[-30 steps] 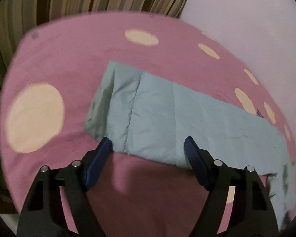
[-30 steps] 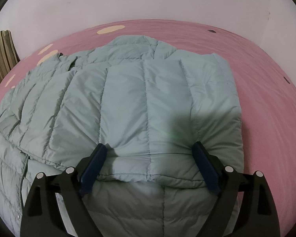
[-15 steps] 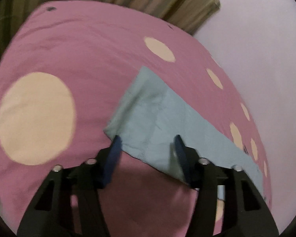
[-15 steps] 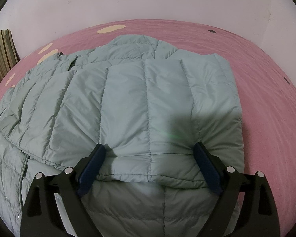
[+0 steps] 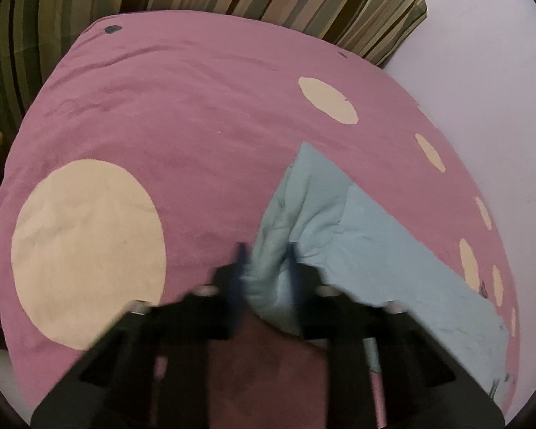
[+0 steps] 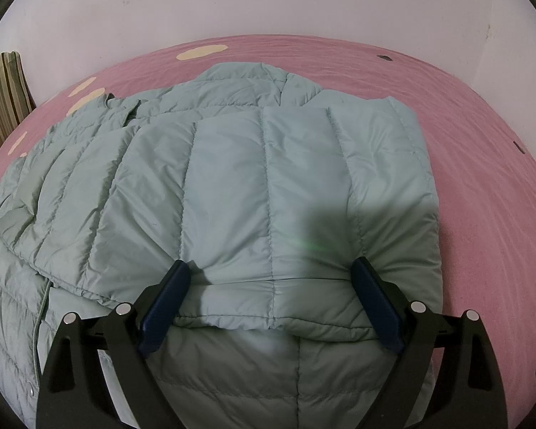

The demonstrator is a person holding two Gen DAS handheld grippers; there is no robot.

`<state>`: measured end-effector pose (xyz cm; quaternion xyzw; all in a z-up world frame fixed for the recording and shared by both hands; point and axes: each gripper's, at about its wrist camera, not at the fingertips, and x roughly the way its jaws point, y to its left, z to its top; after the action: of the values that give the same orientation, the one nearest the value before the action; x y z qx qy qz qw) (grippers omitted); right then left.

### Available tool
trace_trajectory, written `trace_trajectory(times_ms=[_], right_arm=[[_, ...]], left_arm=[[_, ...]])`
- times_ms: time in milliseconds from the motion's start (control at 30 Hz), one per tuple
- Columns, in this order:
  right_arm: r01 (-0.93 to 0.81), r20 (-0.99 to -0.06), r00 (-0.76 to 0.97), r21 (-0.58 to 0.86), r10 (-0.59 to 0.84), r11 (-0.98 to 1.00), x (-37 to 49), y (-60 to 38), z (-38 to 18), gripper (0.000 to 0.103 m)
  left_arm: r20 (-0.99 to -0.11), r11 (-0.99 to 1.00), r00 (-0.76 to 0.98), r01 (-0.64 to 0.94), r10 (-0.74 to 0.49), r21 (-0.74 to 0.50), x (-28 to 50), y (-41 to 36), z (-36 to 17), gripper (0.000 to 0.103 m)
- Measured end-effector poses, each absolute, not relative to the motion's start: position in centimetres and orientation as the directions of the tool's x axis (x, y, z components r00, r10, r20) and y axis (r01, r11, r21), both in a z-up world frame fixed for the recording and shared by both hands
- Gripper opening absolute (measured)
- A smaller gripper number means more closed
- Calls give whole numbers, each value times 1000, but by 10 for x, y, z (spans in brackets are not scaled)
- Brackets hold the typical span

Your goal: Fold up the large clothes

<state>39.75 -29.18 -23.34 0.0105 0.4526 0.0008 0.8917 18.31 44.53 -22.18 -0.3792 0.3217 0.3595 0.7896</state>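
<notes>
Pale green puffer jacket (image 6: 253, 186) spread on pink bedspread (image 5: 182, 114), one sleeve already folded across body. Left gripper (image 5: 266, 262) clamped on cuff end of other sleeve (image 5: 343, 228). Right gripper (image 6: 271, 296) wide open, straddling folded sleeve's cuff, pinching nothing. Step: second sleeve fold. Next, likely: lift cuff, carry across body, keep fabric from slipping.

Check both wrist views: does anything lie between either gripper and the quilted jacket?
Nothing visible does. The left gripper has already pinched the jacket's sleeve end; the right gripper sits open directly on the jacket, touching the fabric.
</notes>
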Motion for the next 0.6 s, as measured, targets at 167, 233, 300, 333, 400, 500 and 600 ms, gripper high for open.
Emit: trace_trajectory(times_ms=[167, 233, 300, 333, 400, 500, 600], right_arm=[[8, -807, 591, 20, 11, 1000, 398, -292, -234, 91], [8, -807, 591, 19, 11, 1000, 398, -292, -233, 91], [8, -807, 591, 21, 12, 1000, 398, -292, -234, 91], [8, -807, 591, 22, 13, 1000, 398, -293, -234, 91], [8, -807, 591, 20, 12, 1000, 397, -292, -234, 91], [9, -806, 591, 20, 11, 1000, 397, -292, -233, 91], [9, -807, 591, 19, 11, 1000, 397, -292, -233, 91]], left_arm=[[-756, 500, 539, -802, 372, -325, 190, 427, -203, 5], [-736, 542, 553, -784, 391, -302, 197, 413, -192, 5], [-716, 581, 573, -762, 398, -286, 206, 398, -182, 4], [-707, 604, 583, -748, 400, -275, 212, 389, -177, 4], [-696, 637, 601, -724, 393, -265, 222, 374, -170, 4], [-684, 696, 635, -671, 358, -258, 241, 344, -161, 4], [-677, 755, 667, -605, 310, -250, 261, 306, -155, 4]])
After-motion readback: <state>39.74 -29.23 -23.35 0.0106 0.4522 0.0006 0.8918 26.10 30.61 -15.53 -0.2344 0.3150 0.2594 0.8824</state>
